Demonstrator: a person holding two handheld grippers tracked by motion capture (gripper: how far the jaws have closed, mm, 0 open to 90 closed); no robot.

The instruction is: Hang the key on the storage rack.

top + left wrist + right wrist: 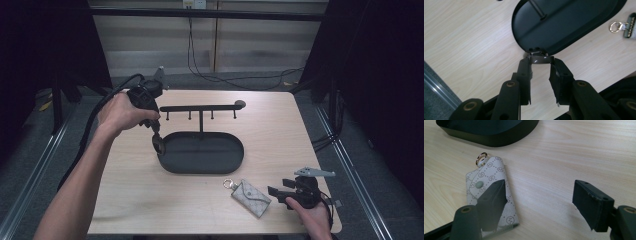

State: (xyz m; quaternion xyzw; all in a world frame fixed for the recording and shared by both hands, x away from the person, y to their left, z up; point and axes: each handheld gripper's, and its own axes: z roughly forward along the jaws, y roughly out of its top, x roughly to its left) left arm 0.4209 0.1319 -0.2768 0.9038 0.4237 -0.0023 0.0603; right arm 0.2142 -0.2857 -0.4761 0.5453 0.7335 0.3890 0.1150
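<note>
The black oval tray of the key stand sits mid-table with nothing visible inside it except its post. The left gripper is clamped on a small brown piece at the tray's rim. The right gripper stands open, one jaw over the patterned key pouch, which lies on the table near the tray.

It looked like a lab recording booth, not a home. A pale wooden table stood between black curtains, with metal floor rails at left and right. Cables trailed across the grey floor toward the far panelled wall.
</note>
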